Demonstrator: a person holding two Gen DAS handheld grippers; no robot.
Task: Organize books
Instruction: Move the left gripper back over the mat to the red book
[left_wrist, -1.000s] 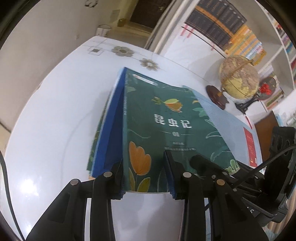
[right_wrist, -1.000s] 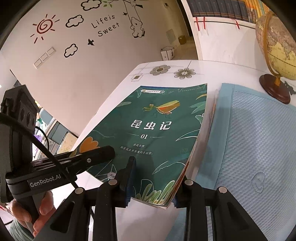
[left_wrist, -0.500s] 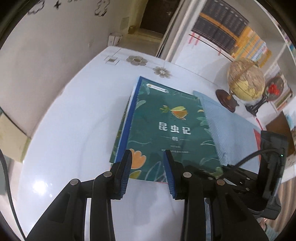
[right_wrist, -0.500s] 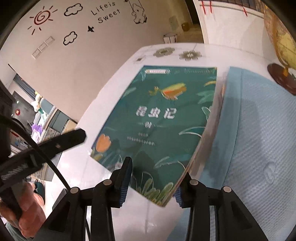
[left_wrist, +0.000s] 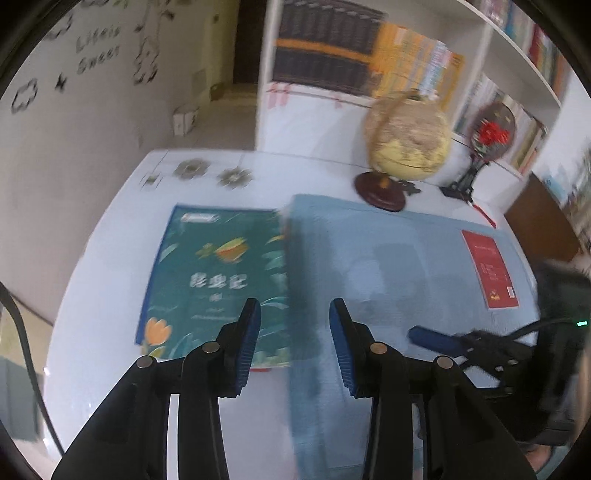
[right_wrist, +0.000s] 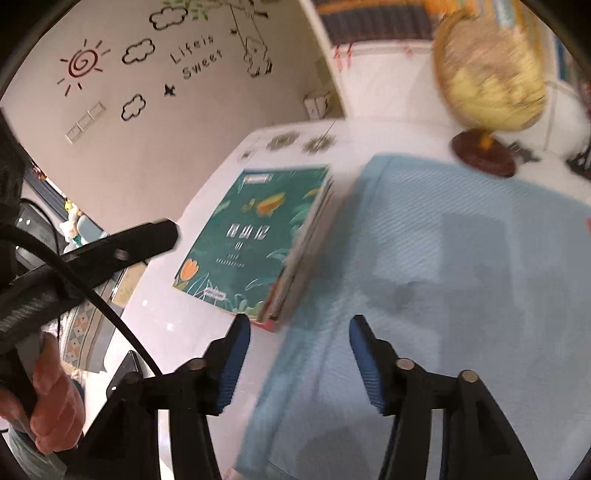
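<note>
A stack of books with a green flowered cover on top (left_wrist: 218, 280) lies flat on the white table (left_wrist: 110, 295), against the left edge of a light blue mat (left_wrist: 388, 266). A thin red book (left_wrist: 489, 273) lies on the mat's right side. My left gripper (left_wrist: 294, 312) hovers above the stack's near right corner, jaws opening, nothing between them. My right gripper (right_wrist: 299, 325) hangs over the stack (right_wrist: 255, 236) and the mat edge, its jaws also opening and empty. One of the left gripper's fingers (right_wrist: 122, 251) shows at the left of the right wrist view.
A globe on a wooden base (left_wrist: 406, 144) and a black stand with red flowers (left_wrist: 487, 129) stand at the table's back. Bookshelves fill the wall behind. A person's hand (right_wrist: 48, 417) grips the left handle. The wall with stickers is close on the left.
Both grippers, shut on the stack's near edge a second ago, have let go, lifted and drawn back to the right. The stack now rests flat on the table.
</note>
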